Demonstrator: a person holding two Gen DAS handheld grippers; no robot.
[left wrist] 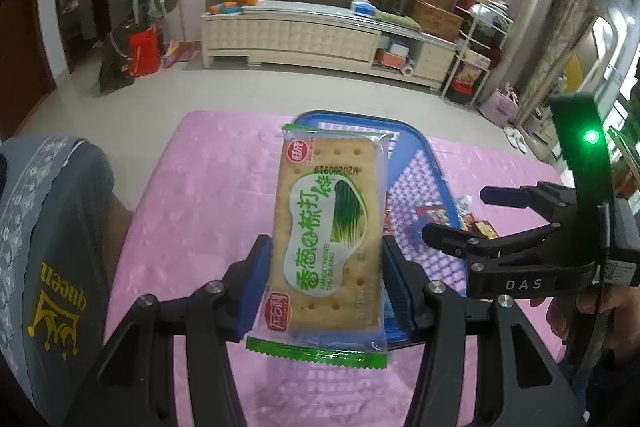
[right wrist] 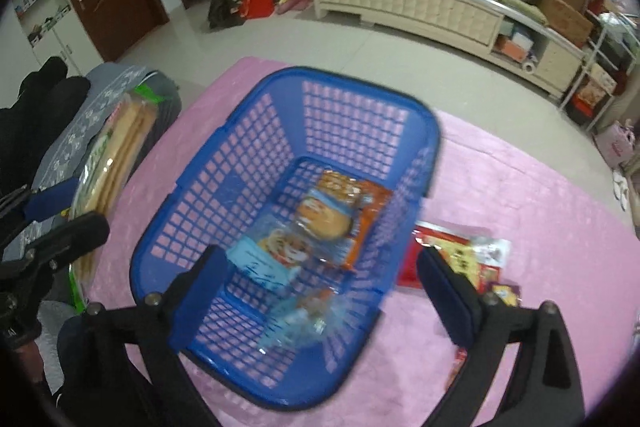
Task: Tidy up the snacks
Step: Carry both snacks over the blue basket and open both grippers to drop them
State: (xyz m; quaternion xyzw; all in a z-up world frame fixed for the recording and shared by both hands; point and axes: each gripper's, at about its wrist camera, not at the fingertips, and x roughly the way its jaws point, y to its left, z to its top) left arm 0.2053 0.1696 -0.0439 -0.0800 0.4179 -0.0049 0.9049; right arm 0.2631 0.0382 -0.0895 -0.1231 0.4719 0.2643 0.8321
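Note:
My left gripper (left wrist: 326, 287) is shut on a cracker packet (left wrist: 328, 227) with a clear and green wrapper, holding it upright above the pink cloth. Behind it stands the blue mesh basket (left wrist: 424, 155). In the right wrist view my right gripper (right wrist: 320, 267) stands open over the near end of the basket (right wrist: 280, 79), with nothing pinched between its blue pads. Several snack packets lie in the basket, among them a bun packet (right wrist: 324, 219). The left gripper (right wrist: 60, 215) and its cracker packet (right wrist: 116, 163) show at the left edge. The right gripper (left wrist: 460, 215) appears open at the right of the left wrist view.
A pink cloth (right wrist: 520, 187) covers the table. Several loose snack packets (right wrist: 464, 251) lie on it just right of the basket. A person in a grey shirt (left wrist: 52, 247) is at the table's left side. Tiled floor and a cream cabinet (left wrist: 300, 35) lie beyond.

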